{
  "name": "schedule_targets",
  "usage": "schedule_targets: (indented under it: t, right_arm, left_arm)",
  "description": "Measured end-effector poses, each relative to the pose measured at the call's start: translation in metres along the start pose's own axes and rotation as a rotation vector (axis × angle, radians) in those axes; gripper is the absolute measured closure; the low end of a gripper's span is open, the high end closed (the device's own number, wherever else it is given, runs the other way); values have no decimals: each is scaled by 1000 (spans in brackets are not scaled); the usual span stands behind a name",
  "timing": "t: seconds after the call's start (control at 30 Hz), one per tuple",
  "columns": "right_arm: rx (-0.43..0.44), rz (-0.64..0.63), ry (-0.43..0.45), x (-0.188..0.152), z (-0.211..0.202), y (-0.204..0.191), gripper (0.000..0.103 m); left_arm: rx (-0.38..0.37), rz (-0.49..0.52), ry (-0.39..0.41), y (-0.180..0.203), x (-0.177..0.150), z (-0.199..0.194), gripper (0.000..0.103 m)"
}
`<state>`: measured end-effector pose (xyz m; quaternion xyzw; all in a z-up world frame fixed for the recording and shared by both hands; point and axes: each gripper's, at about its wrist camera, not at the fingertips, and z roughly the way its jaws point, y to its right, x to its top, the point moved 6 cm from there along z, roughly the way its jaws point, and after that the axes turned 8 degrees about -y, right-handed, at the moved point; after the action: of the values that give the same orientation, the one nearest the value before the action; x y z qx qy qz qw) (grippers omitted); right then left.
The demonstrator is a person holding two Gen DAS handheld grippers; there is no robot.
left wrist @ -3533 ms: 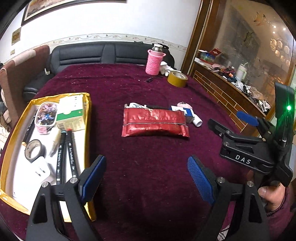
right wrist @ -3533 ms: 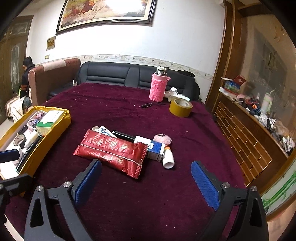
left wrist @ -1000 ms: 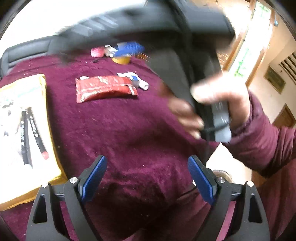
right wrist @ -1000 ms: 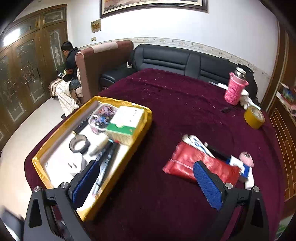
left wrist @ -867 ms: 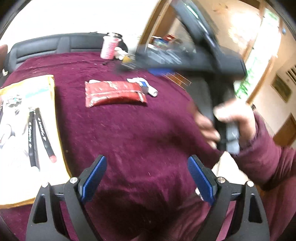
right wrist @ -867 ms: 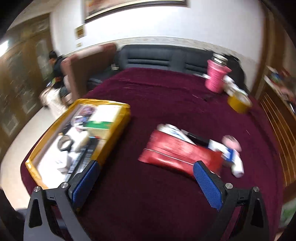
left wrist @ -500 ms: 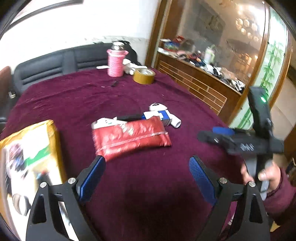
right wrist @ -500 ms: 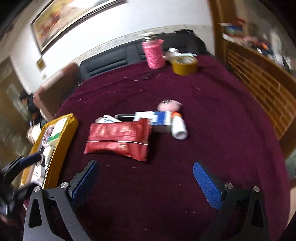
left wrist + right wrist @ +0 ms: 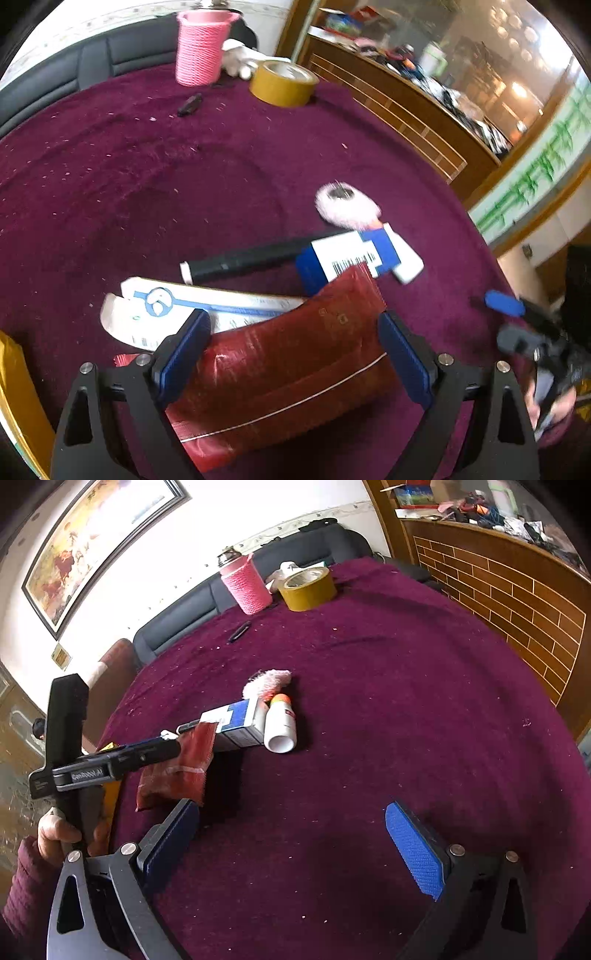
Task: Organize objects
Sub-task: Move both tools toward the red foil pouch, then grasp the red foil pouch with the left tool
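Big maroon table cloth (image 9: 369, 701) is my work area, w/ lots of bare room on the right side and only its far end crowded: pink knit cup (image 9: 201, 51) and yellow tape roll (image 9: 282, 83), both well apart from the pile. The gold tray (image 9: 14, 391) shows only as an edge at my far left, prob where things go. Step in hand, as I read it: grabbing the red foil packet (image 9: 288, 373) from the clutter pile. My left gripper (image 9: 291, 354) is spread wide, nothing pinched yet, w/ one pad on each side of the packet; can't tell if the pads touch it. The packet's far end lies on the blue-white box (image 9: 347, 258) and it also covers part of the flat white pack (image 9: 177, 310), so next I'd need to close on foil only and lift clear w/o dragging those along. Black marker (image 9: 243, 260), white bottle (image 9: 280, 723) and pink puff (image 9: 347, 208) sit just beyond, close enough to get nudged. My right gripper (image 9: 295, 849) is also spread, empty, over bare cloth, clear of everything. Smallest bit: a dark clip (image 9: 190, 105) near the cup, no obstacle.
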<state>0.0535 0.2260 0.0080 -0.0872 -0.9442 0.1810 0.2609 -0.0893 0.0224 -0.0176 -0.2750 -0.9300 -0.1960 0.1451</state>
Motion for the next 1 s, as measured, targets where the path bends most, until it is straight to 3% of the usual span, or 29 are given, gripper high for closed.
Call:
schedule_targets:
  t: [0.2, 0.33, 0.47, 0.57, 0.63, 0.87, 1.0]
  right_arm:
    - [15, 17, -21, 8, 15, 1, 0]
    - [24, 12, -41, 7, 25, -1, 0]
    - [21, 7, -48, 4, 27, -1, 0]
    - [21, 10, -41, 2, 24, -1, 0]
    - [14, 4, -33, 2, 21, -2, 0]
    - [-59, -80, 22, 1, 2, -18, 0]
    - [-108, -130, 59, 0, -8, -27, 0]
  left_arm:
    - [-104, 78, -105, 27, -42, 2, 12]
    - [-129, 146, -109, 50, -63, -11, 12]
    - [14, 323, -81, 74, -71, -20, 12]
    - [54, 375, -126, 82, -78, -6, 12]
    - [131, 416, -108, 89, -79, 4, 12]
    - [340, 504, -71, 101, -95, 18, 4]
    - [341, 443, -37, 97, -96, 15, 3]
